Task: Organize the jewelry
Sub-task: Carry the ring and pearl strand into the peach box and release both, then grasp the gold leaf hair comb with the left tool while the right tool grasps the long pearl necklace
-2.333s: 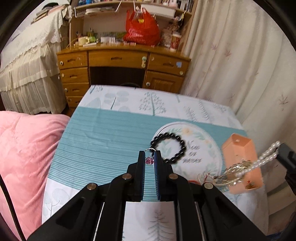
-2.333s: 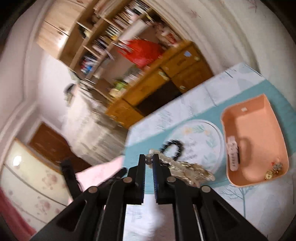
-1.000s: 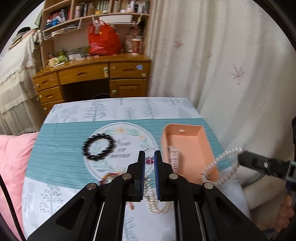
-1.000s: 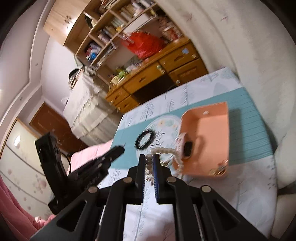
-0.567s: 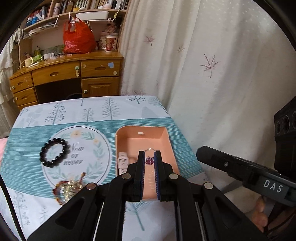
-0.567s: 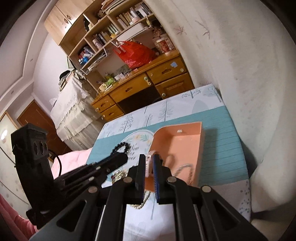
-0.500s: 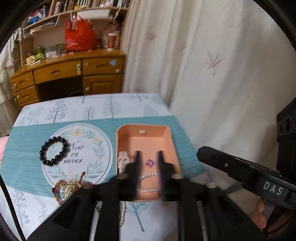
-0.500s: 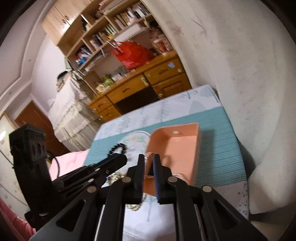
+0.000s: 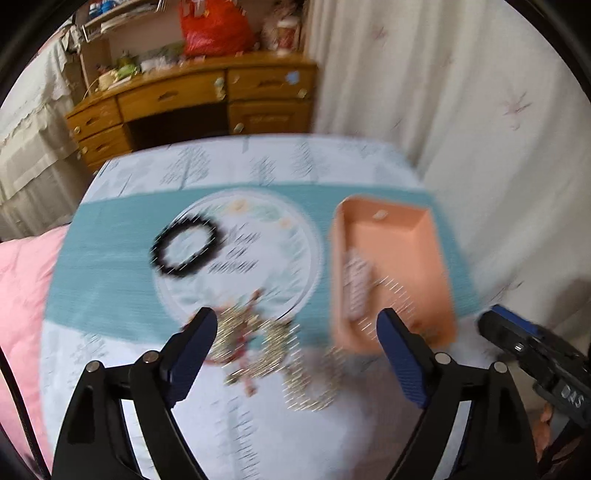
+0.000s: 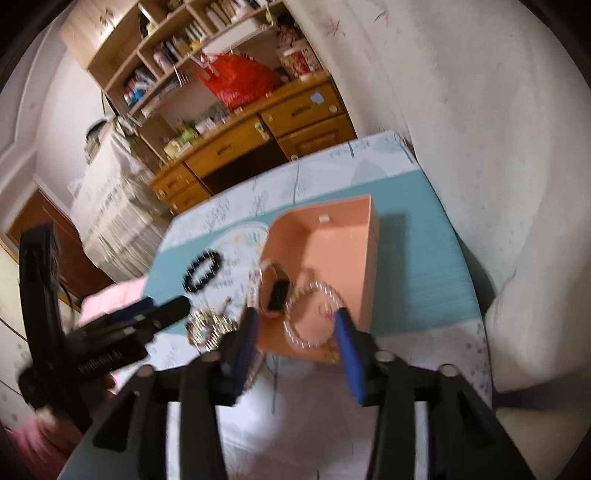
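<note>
An orange tray stands on the right of the cloth-covered table. A watch and a pearl bracelet lie in it. A black bead bracelet lies on the round print. A gold and red jewelry tangle lies near the front edge. My left gripper is open and empty above the tangle. My right gripper is open and empty over the tray's near end. Both views are blurred.
A wooden desk with drawers and a red bag stands behind the table. A white curtain hangs on the right. Pink bedding lies to the left of the table.
Both grippers have opened. The left one let go of the small pink-stone ring, the right one let go of the pearl bracelet, which now lies in the tray. The left gripper has swung back left.
</note>
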Demonstrator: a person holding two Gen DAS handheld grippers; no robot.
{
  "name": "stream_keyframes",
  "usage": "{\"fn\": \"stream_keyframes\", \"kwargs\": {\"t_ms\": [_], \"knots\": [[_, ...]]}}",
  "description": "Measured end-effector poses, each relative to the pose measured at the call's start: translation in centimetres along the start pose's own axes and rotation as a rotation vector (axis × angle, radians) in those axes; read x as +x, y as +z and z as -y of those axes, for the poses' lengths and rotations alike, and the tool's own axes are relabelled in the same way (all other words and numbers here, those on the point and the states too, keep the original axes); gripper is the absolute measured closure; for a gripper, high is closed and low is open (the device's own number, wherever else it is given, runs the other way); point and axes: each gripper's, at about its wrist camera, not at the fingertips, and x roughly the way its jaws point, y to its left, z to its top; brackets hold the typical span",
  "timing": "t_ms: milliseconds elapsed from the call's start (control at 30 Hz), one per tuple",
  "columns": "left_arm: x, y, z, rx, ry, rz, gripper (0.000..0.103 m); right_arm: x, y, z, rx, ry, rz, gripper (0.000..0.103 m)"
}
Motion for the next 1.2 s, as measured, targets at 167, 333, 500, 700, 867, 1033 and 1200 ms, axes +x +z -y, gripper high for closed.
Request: {"fn": "stream_keyframes", "kwargs": {"t_ms": [167,333,500,700,867,1033,1200], "knots": [[1.1,-0.8,-3.0,0.12,0.133,-0.104,0.016,1.0,-3.4,-3.2,-0.1,-0.069,-0.023,0.036],[1.7,-1.4,-4.3,0.278,0.155,-0.108,0.016,3.0,-6.2,-6.4,-0.17,-0.094,-0.062,0.036],[3.6,-1.9,-3.9,0.389,0.083,-0.178,0.016,5.1,-8.7,-8.9,-0.228,-0.163,-0.049,0.036],[6.9,-2.3,-3.0,0.449,0.044,-0.31,0.013,7.7,-10.5,-10.7,-0.23,-0.276,-0.033,0.036],[8.9,-1.2,-2.7,0.418,-0.013,-0.363,0.013,8.9,-10.8,-11.4,-0.185,-0.329,0.004,0.036],[10.4,-0.4,-2.1,0.395,-0.029,-0.381,0.013,9.9,-11.0,-11.9,-0.159,-0.374,0.002,0.036],[11.4,0.2,-1.4,0.392,-0.04,-0.373,0.013,10.5,-11.1,-12.2,-0.165,-0.414,-0.013,0.036]]}}
